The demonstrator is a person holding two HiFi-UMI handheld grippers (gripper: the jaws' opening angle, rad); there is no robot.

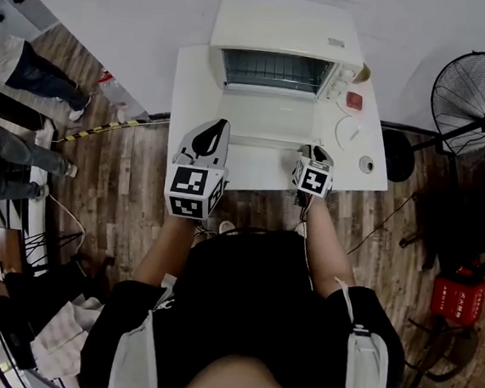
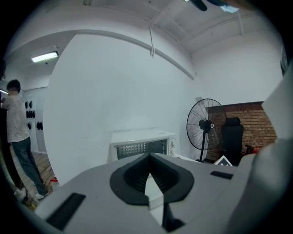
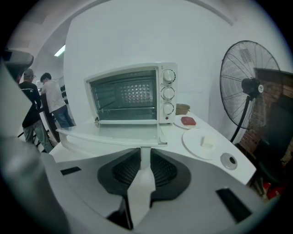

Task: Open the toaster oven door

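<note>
A white toaster oven stands at the back of a white table. Its glass door hangs fully down and lies flat toward me. My right gripper is at the door's front right corner, just behind its handle edge, with a narrow gap between the jaws and nothing pressed between them. My left gripper is held above the table's left side. It is clear of the oven, its tips are together and it holds nothing.
To the oven's right are a small plate with a red piece, a larger plate with a white block, and a small round object. A standing fan and a black chair are on the right. People stand on the left.
</note>
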